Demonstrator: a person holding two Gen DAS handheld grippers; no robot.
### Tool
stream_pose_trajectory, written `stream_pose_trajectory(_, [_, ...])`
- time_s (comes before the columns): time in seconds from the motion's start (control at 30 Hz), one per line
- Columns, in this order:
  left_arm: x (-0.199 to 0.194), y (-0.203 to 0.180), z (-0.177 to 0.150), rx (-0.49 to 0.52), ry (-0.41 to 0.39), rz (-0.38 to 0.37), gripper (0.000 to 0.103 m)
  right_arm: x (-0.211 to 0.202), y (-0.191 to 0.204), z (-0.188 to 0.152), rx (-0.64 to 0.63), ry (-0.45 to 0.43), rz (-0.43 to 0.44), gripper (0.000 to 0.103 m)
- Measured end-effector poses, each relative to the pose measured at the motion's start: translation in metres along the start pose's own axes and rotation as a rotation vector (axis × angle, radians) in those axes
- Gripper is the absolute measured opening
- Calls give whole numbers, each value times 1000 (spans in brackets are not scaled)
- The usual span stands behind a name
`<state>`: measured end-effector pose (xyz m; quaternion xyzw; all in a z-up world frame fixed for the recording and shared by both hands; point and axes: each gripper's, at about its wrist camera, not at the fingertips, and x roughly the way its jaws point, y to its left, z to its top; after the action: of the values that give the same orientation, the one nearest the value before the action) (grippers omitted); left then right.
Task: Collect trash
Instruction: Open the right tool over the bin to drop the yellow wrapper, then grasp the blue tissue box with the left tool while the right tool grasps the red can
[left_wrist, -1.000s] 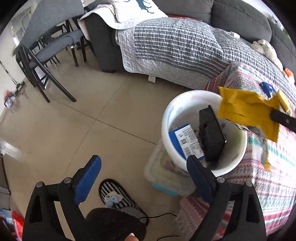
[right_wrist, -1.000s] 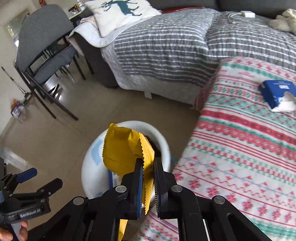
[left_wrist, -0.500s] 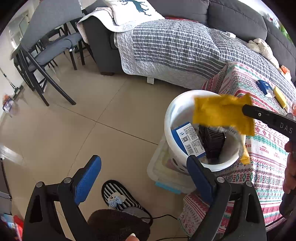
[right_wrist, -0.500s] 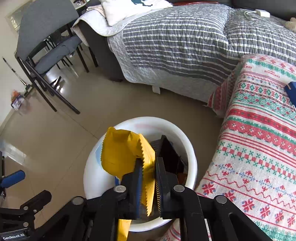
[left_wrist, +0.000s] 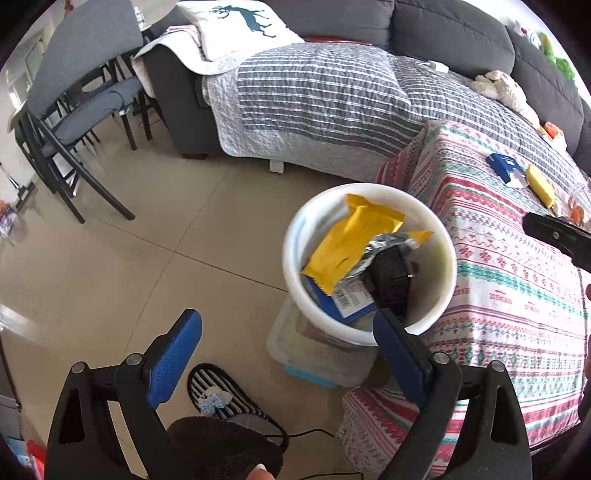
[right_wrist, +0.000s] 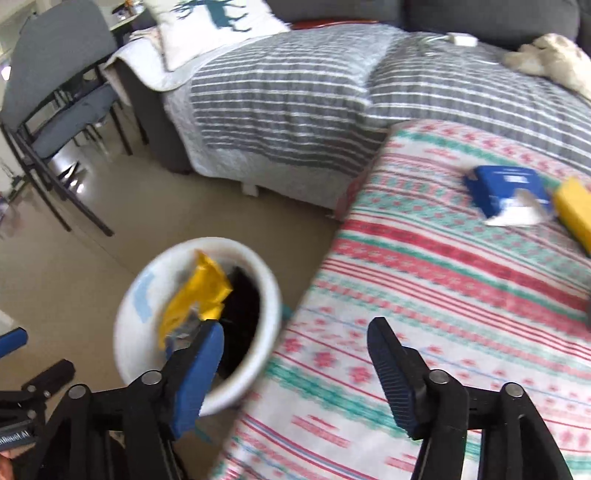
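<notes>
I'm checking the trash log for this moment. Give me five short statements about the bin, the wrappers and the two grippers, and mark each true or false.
1. The yellow foil wrapper lies inside the round white plastic bin. True.
2. The right gripper is clamped on the wrapper. False: its jaws are opening and nothing is between them.
3. A blue torn-open packet and a yellow bar-shaped packet lie on the red, green and white patterned cloth. True.
4. The left gripper holds a black object. False: it is open and empty.
5. The bin stands on the grey striped quilt. False: it stands on a clear plastic lidded box on the floor, beside the patterned cloth.
</notes>
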<state>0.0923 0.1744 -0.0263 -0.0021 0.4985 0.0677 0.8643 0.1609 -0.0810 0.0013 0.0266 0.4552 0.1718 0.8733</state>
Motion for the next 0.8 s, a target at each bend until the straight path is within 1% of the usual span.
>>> stream_pose_trajectory(0.03, [0,-5,1,4,4,-7,102,-4,-8,-3,13,-6,-12,79])
stream_pose_trajectory(0.07, [-1,-10,1,8,5,-18,103,-7,-15,-5,24,-10,-20,83])
stream_pose_trajectory(0.13, [-2,-20,2,20,3,-33,103,-12,-31,-9,47,-12,-43,85])
stream_pose_trajectory(0.2, [-3,-32,4,37,1,-37,103,-16,-48,-13,64,-8,-82,85])
stream_pose_trajectory(0.3, [-3,-51,8,58,4,-46,103,-25,-81,-20,111,-25,-134,87])
stream_pose_trajectory(0.37, [-3,-64,11,60,13,-66,103,-30,-108,-24,166,-33,-158,89])
stream_pose_trajectory(0.47, [-2,-83,18,61,22,-101,103,-36,-151,-27,252,-23,-219,89])
stream_pose_trajectory(0.63, [2,-114,26,80,20,-101,103,-47,-227,-29,459,-37,-322,89])
stream_pose_trajectory(0.73, [5,-131,30,87,5,-82,103,-47,-262,-29,576,-45,-317,89])
stream_pose_trajectory(0.8, [7,-141,33,92,-5,-78,103,-44,-278,-28,634,-46,-306,89])
